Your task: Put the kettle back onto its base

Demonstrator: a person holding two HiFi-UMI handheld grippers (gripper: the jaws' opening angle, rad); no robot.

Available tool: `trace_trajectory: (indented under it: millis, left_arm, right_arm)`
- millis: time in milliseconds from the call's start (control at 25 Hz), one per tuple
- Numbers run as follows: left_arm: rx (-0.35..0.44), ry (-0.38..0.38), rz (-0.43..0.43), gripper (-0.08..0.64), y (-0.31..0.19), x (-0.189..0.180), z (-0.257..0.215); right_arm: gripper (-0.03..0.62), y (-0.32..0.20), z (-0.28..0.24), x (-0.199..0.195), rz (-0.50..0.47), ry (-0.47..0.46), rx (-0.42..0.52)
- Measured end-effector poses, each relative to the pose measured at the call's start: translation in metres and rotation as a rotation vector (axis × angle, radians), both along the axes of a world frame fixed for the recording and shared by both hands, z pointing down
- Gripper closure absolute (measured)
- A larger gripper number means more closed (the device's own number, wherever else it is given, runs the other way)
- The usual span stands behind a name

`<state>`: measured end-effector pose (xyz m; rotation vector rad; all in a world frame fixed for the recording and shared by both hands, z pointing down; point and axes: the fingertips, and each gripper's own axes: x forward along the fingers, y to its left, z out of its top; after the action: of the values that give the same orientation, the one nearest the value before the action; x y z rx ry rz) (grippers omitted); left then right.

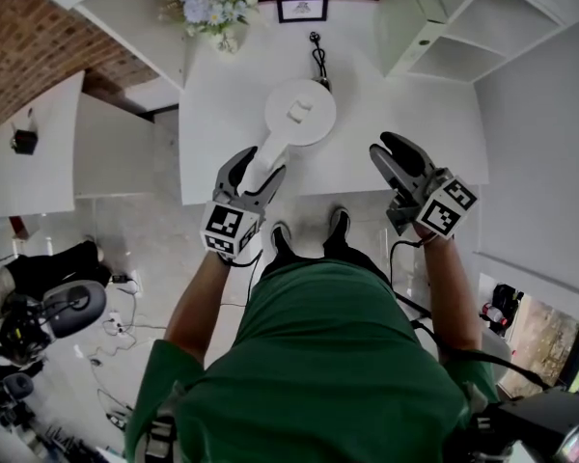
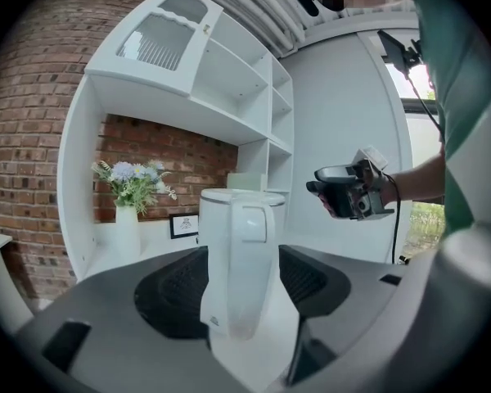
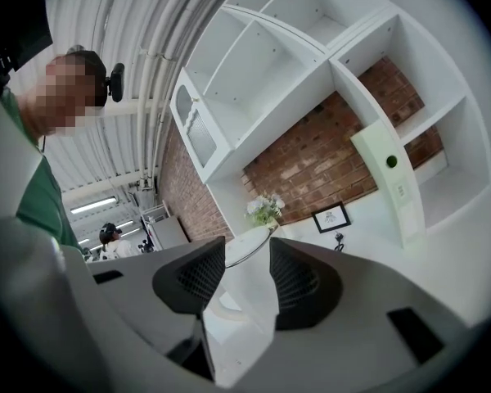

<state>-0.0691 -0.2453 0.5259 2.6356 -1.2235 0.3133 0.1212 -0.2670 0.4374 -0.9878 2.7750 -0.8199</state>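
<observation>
The white kettle [image 1: 299,112] stands upright on the white table [image 1: 222,114], its handle [image 1: 270,152] pointing toward me. Its base is hidden under it; a black cord [image 1: 319,58] runs off behind. My left gripper [image 1: 259,165] is open with the handle [image 2: 247,277] between its jaws, the pads [image 2: 176,285] standing off either side. My right gripper [image 1: 382,145] hovers open and empty over the table's front edge, right of the kettle. It also shows in the left gripper view as the right gripper [image 2: 348,191]. The kettle's rim [image 3: 241,248] shows past the right gripper [image 3: 247,273].
A vase of flowers [image 1: 214,8] and a small framed picture [image 1: 302,9] stand at the back of the table against the brick wall. A white shelf unit [image 1: 444,27] rises at the right. Another white table [image 1: 39,152] is off left, with gear on the floor.
</observation>
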Motion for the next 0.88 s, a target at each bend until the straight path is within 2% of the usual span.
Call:
trace_trajectory:
  millis: [240, 520, 680, 800, 880]
  left_arm:
    - [0.025, 0.053, -0.093, 0.29, 0.009, -0.032, -0.029]
    - [0.114, 0.172, -0.223, 0.291, 0.002, -0.064, -0.097]
    - [0.16, 0.2, -0.261, 0.294, -0.008, -0.072, -0.132]
    - [0.193, 0.19, -0.282, 0.322, -0.011, -0.073, -0.153]
    - [0.206, 0.193, -0.297, 0.377, -0.012, -0.073, -0.165]
  right_arm:
    - [0.457, -0.017, -0.025, 0.01, 0.095, 0.064, 0.078]
    - [0.506, -0.03, -0.052, 0.023, 0.183, 0.172, 0.178]
    - [0.513, -0.034, -0.067, 0.025, 0.211, 0.226, 0.247]
    - [0.524, -0.037, -0.081, 0.026, 0.234, 0.26, 0.306]
    - [0.531, -0.039, -0.088, 0.028, 0.257, 0.288, 0.341]
